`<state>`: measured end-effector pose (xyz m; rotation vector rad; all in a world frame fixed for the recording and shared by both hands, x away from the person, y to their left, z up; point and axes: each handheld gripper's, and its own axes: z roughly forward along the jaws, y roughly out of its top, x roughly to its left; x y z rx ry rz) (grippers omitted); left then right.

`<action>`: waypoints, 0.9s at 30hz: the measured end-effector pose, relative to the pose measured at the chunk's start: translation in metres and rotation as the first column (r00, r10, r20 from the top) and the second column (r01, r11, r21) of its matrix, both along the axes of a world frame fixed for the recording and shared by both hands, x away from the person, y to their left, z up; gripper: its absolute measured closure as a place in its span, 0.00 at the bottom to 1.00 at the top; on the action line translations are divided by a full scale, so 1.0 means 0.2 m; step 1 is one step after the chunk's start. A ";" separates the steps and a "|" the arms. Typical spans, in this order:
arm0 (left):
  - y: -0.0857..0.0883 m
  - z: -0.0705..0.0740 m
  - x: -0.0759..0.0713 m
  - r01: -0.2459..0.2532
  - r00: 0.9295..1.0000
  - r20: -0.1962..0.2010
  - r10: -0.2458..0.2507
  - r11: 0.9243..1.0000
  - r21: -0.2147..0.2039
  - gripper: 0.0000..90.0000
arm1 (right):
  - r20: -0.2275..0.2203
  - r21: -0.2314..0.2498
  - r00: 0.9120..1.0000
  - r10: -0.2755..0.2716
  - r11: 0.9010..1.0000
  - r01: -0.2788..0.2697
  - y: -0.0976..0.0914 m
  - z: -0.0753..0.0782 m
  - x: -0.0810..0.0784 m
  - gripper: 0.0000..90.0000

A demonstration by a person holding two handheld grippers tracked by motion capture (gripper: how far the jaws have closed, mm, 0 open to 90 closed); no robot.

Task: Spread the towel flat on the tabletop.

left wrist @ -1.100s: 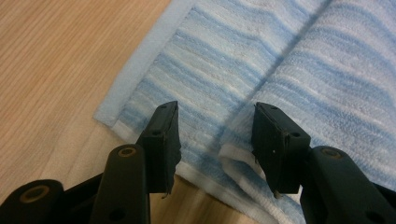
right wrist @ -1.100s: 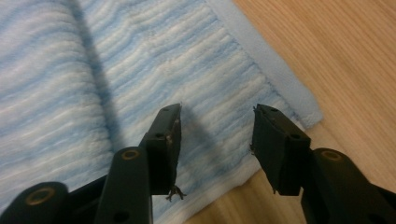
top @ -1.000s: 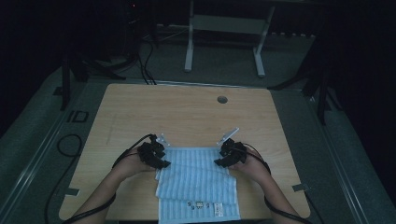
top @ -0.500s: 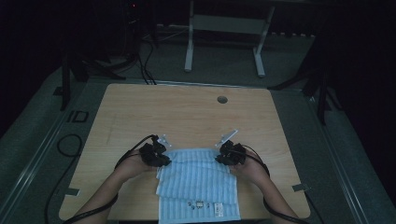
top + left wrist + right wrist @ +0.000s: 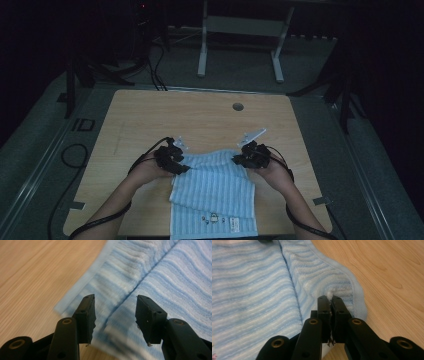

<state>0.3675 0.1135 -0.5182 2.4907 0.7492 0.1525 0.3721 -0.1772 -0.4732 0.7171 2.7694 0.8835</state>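
Observation:
A light blue striped towel (image 5: pixel 212 192) lies folded on the wooden table (image 5: pixel 200 120) near its front edge, with small printed pictures near its near hem. My left gripper (image 5: pixel 172 159) rests at the towel's far left corner; in the left gripper view it (image 5: pixel 115 317) stands open over the towel (image 5: pixel 160 282) with cloth between but not pinched. At the far right corner sits my right gripper (image 5: pixel 251 156). In the right gripper view it (image 5: pixel 330 299) is shut on a pinch of the towel's corner (image 5: pixel 332 287).
A round cable hole (image 5: pixel 238 106) sits near the table's far edge. A white frame stand (image 5: pixel 240 25) is on the floor beyond the table. Cables (image 5: pixel 65 155) trail off the table's left side. Bare wood lies beyond the towel.
Both grippers have stayed at the towel's far corners, shifting slightly. The towel's far edge now looks a little bunched between them.

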 end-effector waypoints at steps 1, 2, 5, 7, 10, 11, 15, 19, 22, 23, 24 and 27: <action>-0.01 -0.01 0.01 0.006 1.000 -0.007 -0.006 1.000 0.018 0.56 | 0.005 -0.006 1.000 0.000 1.000 0.000 0.00 0.00 0.00 0.96; -0.03 -0.02 0.02 0.020 1.000 0.002 -0.020 0.999 0.043 0.56 | 0.006 -0.007 1.000 -0.003 1.000 0.003 0.00 0.01 0.00 0.96; -0.07 -0.04 0.05 0.007 1.000 -0.019 -0.007 1.000 0.000 0.63 | 0.005 -0.007 1.000 -0.003 1.000 0.003 -0.01 0.01 0.01 0.96; -0.09 -0.03 0.06 0.005 0.999 -0.035 -0.006 1.000 -0.024 0.76 | 0.007 -0.005 1.000 -0.001 1.000 0.001 -0.01 0.02 0.00 0.96; -0.13 -0.01 0.06 0.013 1.000 -0.021 -0.014 0.999 -0.053 0.76 | 0.004 0.004 1.000 -0.003 1.000 0.003 -0.02 0.02 0.01 0.96; -0.15 0.00 0.06 0.026 1.000 -0.013 -0.027 0.998 -0.054 0.73 | 0.001 0.009 1.000 -0.003 1.000 0.003 -0.02 0.02 0.01 0.96; -0.22 0.01 0.04 0.066 0.998 0.017 -0.066 0.998 -0.014 0.65 | 0.002 0.022 1.000 -0.001 1.000 0.001 -0.02 0.04 0.01 0.96; -0.24 0.01 0.05 0.085 0.996 -0.007 -0.085 0.996 0.012 0.94 | 0.018 0.033 1.000 -0.009 0.999 0.008 -0.04 0.06 0.00 0.96; -0.22 0.07 0.04 0.100 0.995 0.022 -0.100 0.995 0.010 0.96 | 0.029 0.020 0.999 -0.016 1.000 0.015 -0.05 0.07 0.00 0.96; -0.22 0.10 0.05 0.095 0.995 0.041 -0.096 0.995 0.021 0.96 | 0.028 0.015 0.999 -0.019 1.000 0.018 -0.05 0.08 0.01 0.96; -0.22 0.17 0.09 0.078 0.994 0.081 -0.080 0.997 0.024 0.96 | 0.041 0.001 0.999 -0.022 1.000 0.022 -0.05 0.09 0.02 0.96; -0.20 0.38 0.18 -0.045 0.968 0.245 0.056 0.998 -0.050 0.92 | 0.126 0.068 0.984 -0.125 0.991 0.117 -0.07 0.22 0.13 0.96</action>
